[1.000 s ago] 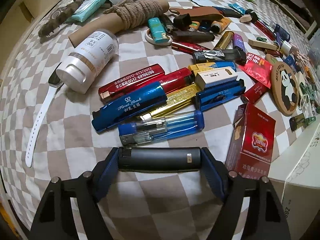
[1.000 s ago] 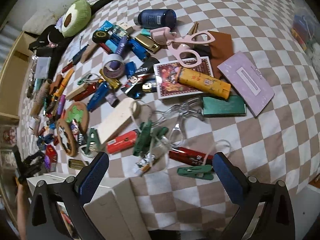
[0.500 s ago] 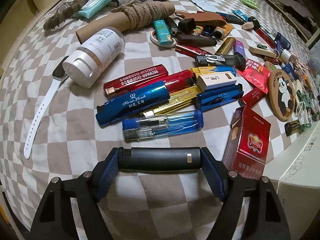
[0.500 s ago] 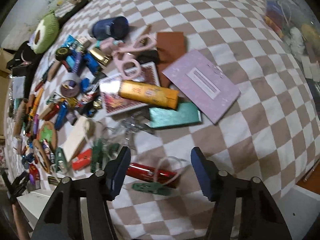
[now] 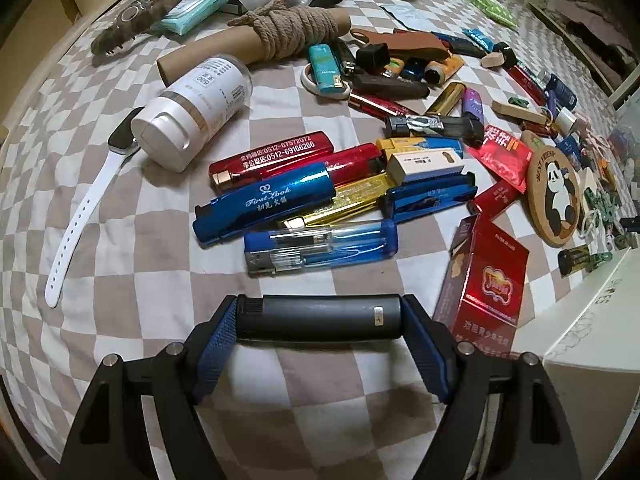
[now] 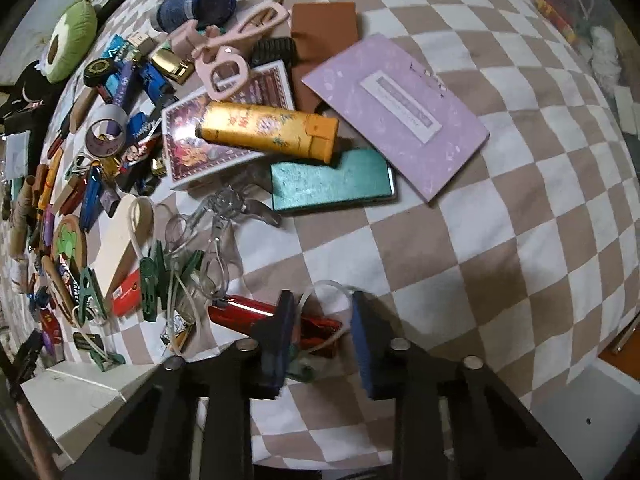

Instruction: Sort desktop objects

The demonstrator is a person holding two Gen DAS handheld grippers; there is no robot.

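Observation:
My left gripper (image 5: 320,318) is shut on a black lighter (image 5: 320,317), held crosswise between the blue pads just above the checkered cloth. Beyond it lie a clear blue lighter (image 5: 320,246), a blue printed lighter (image 5: 264,204) and a red lighter (image 5: 272,158). In the right wrist view my right gripper (image 6: 322,330) is low over the cloth with its jaws narrowed but apart. The right end of a red lighter (image 6: 244,312), a white cord loop (image 6: 326,286) and a green clip (image 6: 300,370) lie between and under its fingers.
A red cigarette box (image 5: 484,292) and a white box (image 5: 592,328) stand to the right of the left gripper. A white bottle (image 5: 192,116) and a watch strap (image 5: 80,216) lie to the left. Ahead of the right gripper are a yellow lighter (image 6: 272,132), a purple booklet (image 6: 396,112) and clear scissors (image 6: 216,236).
My right gripper has dropped toward the red lighter and its jaws have narrowed from wide open. The left gripper has drifted slightly with the black lighter still in it.

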